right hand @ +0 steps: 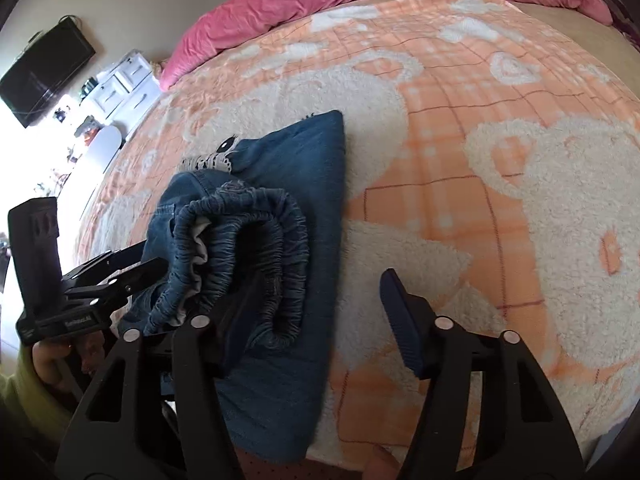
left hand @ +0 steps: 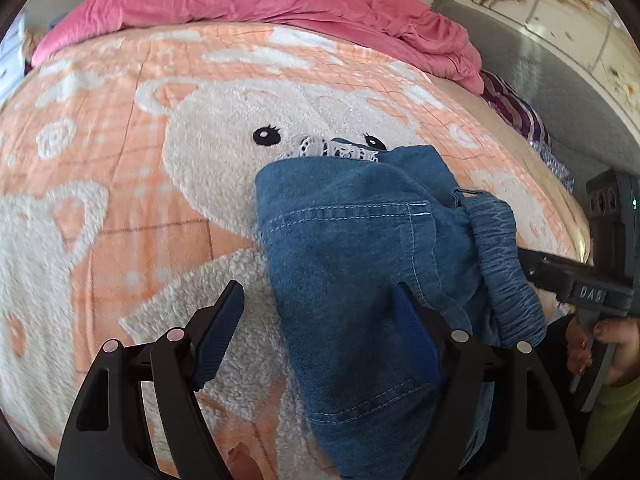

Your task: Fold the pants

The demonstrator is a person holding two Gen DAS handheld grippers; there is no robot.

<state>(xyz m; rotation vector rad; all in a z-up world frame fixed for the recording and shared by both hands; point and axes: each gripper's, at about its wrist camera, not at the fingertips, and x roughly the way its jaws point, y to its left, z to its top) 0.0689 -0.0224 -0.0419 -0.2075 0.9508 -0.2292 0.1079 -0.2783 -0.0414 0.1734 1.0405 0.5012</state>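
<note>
- Folded denim pants [right hand: 296, 184] lie on a peach bear-print blanket [right hand: 500, 152] covering the bed.
- The right claw [right hand: 316, 316] stands open, its left finger at the elastic waistband [right hand: 256, 240].
- The left claw [right hand: 132, 268] reaches the waistband from the left.

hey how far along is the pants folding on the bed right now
Mostly done: the denim pants lie doubled into a compact bundle on the bear blanket. In hand: both claws, left claw and right claw, stand open at the bundle, gripping nothing. Left: the elastic waistband still bunches up; flatten it.

Blue denim pants [left hand: 352, 240] lie folded on bed.
</note>
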